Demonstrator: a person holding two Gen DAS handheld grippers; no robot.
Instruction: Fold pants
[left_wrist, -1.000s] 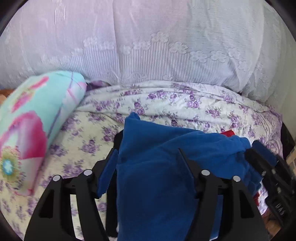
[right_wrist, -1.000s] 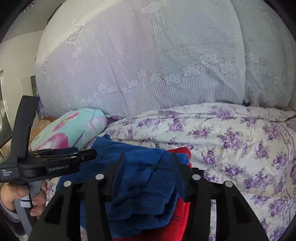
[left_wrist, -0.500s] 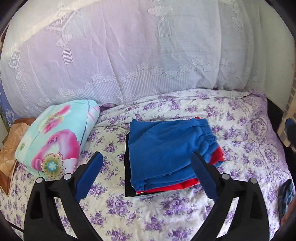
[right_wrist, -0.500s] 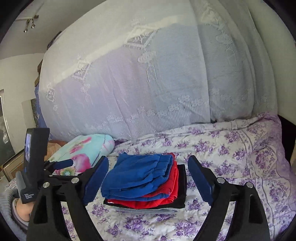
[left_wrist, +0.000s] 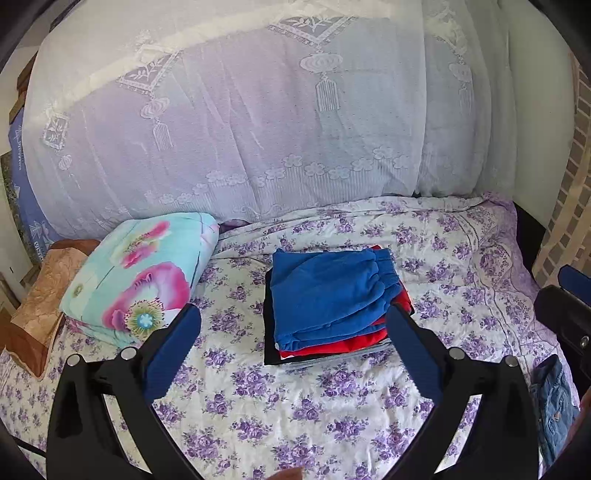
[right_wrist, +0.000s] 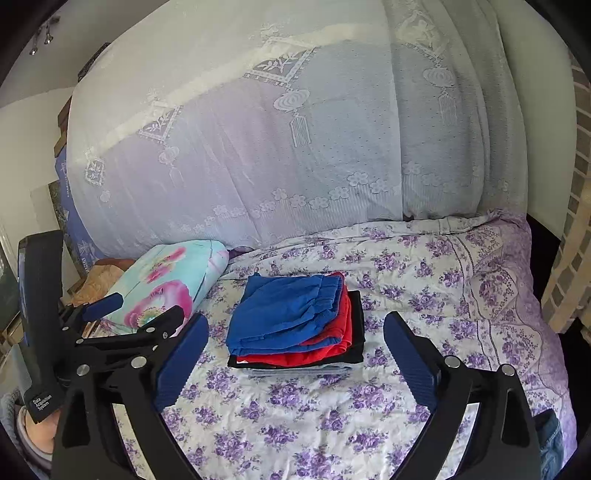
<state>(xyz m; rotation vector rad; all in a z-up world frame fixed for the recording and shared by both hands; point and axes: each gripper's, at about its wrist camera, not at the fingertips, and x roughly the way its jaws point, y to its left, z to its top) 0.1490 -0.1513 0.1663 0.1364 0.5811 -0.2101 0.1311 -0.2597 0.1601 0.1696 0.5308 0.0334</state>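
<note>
Folded blue pants (left_wrist: 328, 291) lie on top of a stack of folded clothes on the floral bed sheet (left_wrist: 295, 402): red pants (left_wrist: 332, 347) under them, then a black garment and a grey one. The same stack shows in the right wrist view, with the blue pants (right_wrist: 284, 314) on top. My left gripper (left_wrist: 291, 321) is open and empty, held back from the stack. My right gripper (right_wrist: 295, 332) is open and empty, also back from the stack. The left gripper (right_wrist: 136, 310) shows at the left of the right wrist view.
A flowered turquoise pillow (left_wrist: 140, 284) lies left of the stack, with a brown cushion (left_wrist: 40, 302) beyond it. A lace curtain (left_wrist: 277, 129) hangs behind the bed. Denim cloth (left_wrist: 554, 402) lies at the bed's right edge. A brick wall (right_wrist: 576, 240) stands at the right.
Both grippers let go of the blue pants, leaving them on top of the stack, then opened and pulled back from the stack.
</note>
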